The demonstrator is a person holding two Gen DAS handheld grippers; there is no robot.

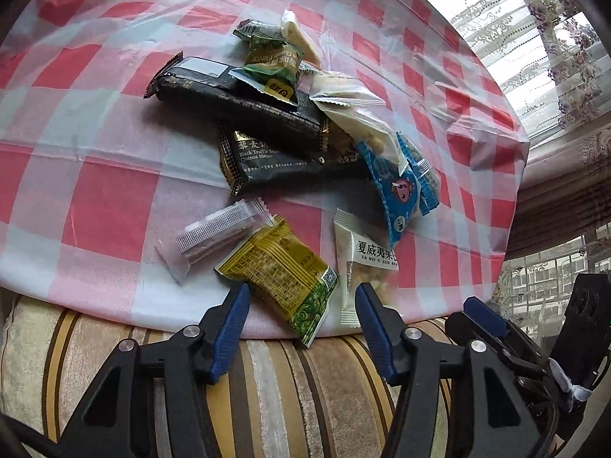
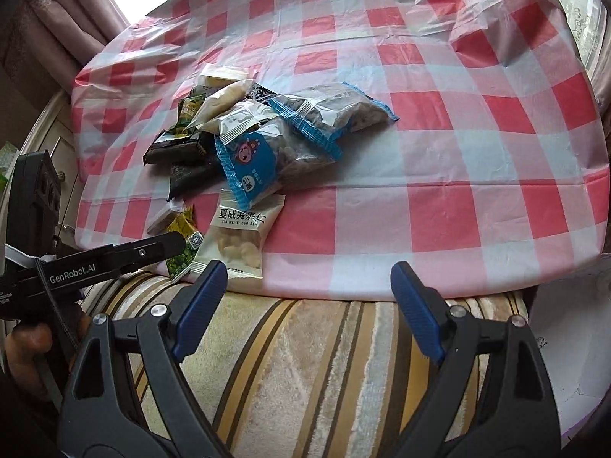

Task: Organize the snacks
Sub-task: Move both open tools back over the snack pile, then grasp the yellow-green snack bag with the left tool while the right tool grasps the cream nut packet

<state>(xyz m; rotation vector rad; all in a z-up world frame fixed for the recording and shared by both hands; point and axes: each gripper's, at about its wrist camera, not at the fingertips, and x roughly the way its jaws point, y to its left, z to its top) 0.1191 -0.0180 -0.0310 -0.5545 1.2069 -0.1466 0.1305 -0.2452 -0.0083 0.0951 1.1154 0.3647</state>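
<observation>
A heap of snack packets lies on the red-and-white checked cloth (image 1: 95, 198). In the left wrist view I see two black biscuit bars (image 1: 236, 95), a green packet (image 1: 273, 66), blue packets (image 1: 397, 187), a clear grey packet (image 1: 214, 236), a yellow-green packet (image 1: 282, 274) and a white nut packet (image 1: 366, 255). My left gripper (image 1: 301, 301) is open, just short of the yellow-green packet. My right gripper (image 2: 307, 282) is open and empty at the cloth's near edge, right of the white nut packet (image 2: 238, 236). The blue packets (image 2: 252, 168) top the heap there.
A striped cushion (image 2: 305, 362) lies under the cloth's near edge. Curtains and a window (image 1: 534, 38) stand to the right. The right gripper shows in the left wrist view (image 1: 496, 328), close beside the left one. The cloth's right half (image 2: 477, 152) is bare.
</observation>
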